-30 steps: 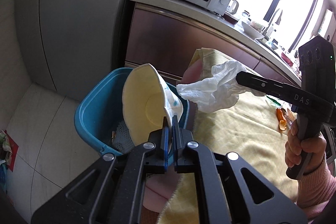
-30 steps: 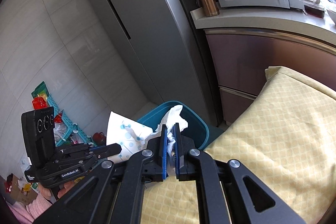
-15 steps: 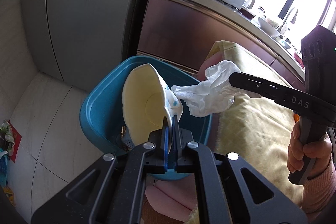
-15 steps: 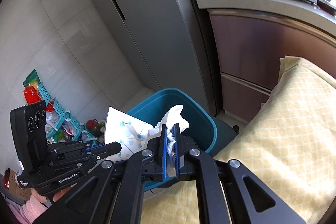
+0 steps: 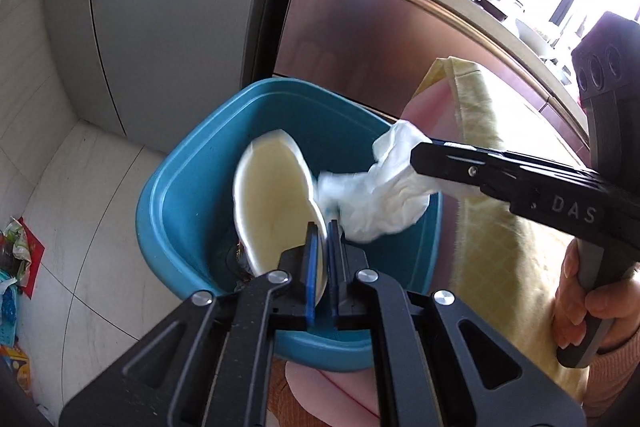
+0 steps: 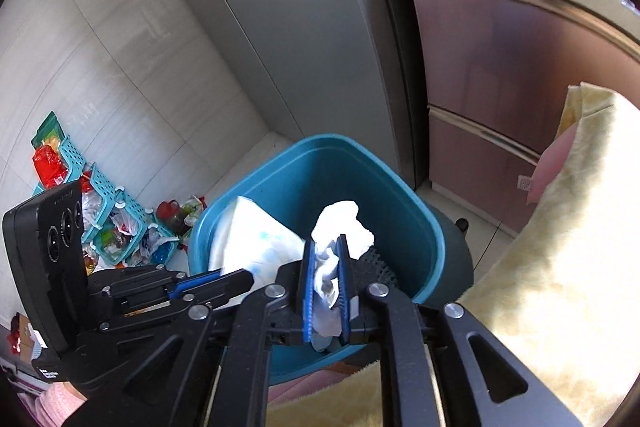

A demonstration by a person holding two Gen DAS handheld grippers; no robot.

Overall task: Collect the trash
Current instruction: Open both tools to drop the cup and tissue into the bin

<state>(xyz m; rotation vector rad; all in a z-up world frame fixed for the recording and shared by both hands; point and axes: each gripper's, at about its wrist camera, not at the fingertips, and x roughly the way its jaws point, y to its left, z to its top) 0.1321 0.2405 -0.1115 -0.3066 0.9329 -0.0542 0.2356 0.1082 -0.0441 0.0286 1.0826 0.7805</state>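
Right view alone shows floor baskets (image 6: 108,227) (teal).

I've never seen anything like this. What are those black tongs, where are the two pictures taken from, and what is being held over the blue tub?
There is no robot here: a person holds one hand-held gripper in each hand, a black tool with two flat fingers. A wide-angle camera sits on each tool and looks along its fingers, so each picture also catches the other tool.

In the left tool's picture, the left hand-held gripper is shut on a paper plate, pale yellow on this side and tilted on edge over the blue bin. In the right tool's picture, the right hand-held gripper is shut on a crumpled white tissue, also over the bin. Beside the bin is a table under a yellow cloth; behind stands a grey fridge.
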